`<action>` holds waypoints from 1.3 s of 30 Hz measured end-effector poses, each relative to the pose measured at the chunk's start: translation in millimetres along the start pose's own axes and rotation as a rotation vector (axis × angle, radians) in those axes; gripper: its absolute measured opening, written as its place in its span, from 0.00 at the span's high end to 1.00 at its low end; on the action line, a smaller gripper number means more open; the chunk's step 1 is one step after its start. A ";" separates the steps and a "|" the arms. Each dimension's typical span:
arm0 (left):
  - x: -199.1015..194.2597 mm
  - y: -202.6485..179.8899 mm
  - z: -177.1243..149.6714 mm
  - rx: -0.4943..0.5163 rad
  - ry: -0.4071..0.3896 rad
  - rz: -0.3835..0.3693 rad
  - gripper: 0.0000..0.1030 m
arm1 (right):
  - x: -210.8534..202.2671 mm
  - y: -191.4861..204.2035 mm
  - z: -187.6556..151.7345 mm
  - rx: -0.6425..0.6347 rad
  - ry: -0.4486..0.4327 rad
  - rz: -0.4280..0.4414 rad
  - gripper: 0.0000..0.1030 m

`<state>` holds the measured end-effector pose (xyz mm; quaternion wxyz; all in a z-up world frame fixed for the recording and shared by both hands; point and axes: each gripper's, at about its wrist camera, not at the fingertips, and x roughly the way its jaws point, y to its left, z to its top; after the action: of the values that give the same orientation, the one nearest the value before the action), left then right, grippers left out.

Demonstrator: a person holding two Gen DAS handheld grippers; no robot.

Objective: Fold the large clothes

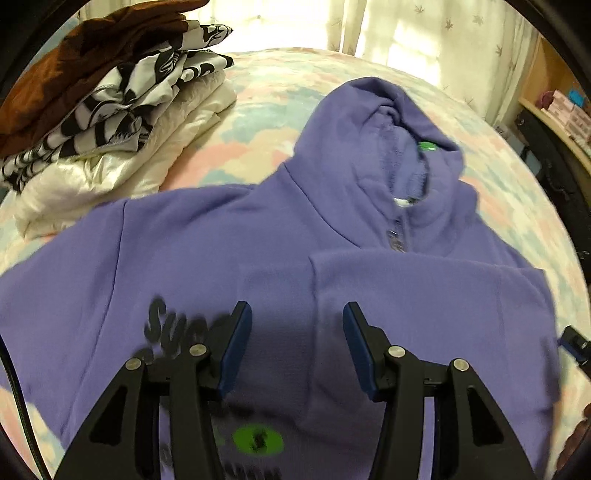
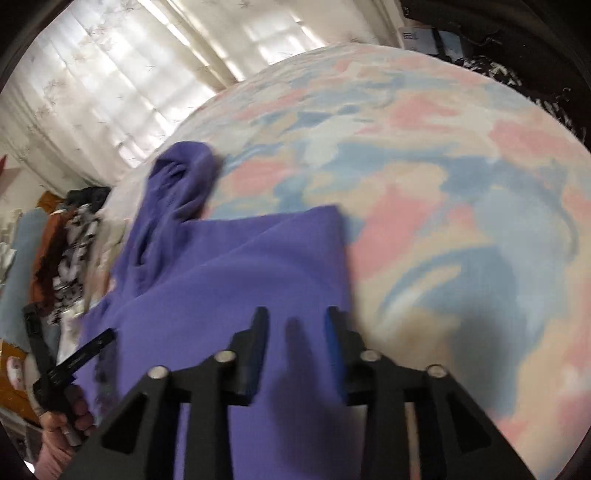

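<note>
A purple zip hoodie (image 1: 229,243) lies front up on the bed, hood (image 1: 373,122) towards the curtains, black lettering and a green spot on its chest. Its right side is folded over the front as a flap (image 1: 424,306). My left gripper (image 1: 297,317) is open and empty just above the chest. In the right wrist view the hoodie (image 2: 236,280) fills the lower left. My right gripper (image 2: 295,321) is open and empty over the folded edge. The left gripper (image 2: 74,365) and the hand holding it show at the left there.
A pile of folded clothes (image 1: 110,107), brown, black-and-white and cream, sits at the bed's far left. The pastel bedsheet (image 2: 443,192) spreads to the right. Curtains (image 1: 424,29) hang behind the bed. A shelf with boxes (image 1: 561,107) stands at the far right.
</note>
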<state>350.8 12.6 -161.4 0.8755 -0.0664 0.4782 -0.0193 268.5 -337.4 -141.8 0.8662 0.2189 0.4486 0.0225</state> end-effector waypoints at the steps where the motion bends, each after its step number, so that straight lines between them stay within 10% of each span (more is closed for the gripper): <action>1: -4.8 0.0 -5.9 -0.002 0.006 -0.014 0.52 | -1.9 7.3 -5.0 -0.004 0.011 0.019 0.60; 8: -8.5 -19.8 -44.4 0.061 0.008 -0.017 0.52 | 16.1 63.9 -60.7 -0.135 0.156 0.048 0.58; 20: -33.2 -12.2 -73.5 0.016 0.020 -0.044 0.52 | -32.7 6.1 -91.2 -0.037 0.066 -0.098 0.58; 39: -192.3 32.8 -167.0 0.030 -0.090 -0.017 0.46 | -115.3 90.1 -178.0 -0.086 0.034 0.028 0.58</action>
<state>105.3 47.4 -94.5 0.8969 -0.0584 0.4373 -0.0310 73.9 -219.2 -106.7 0.8667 0.1873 0.4587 0.0578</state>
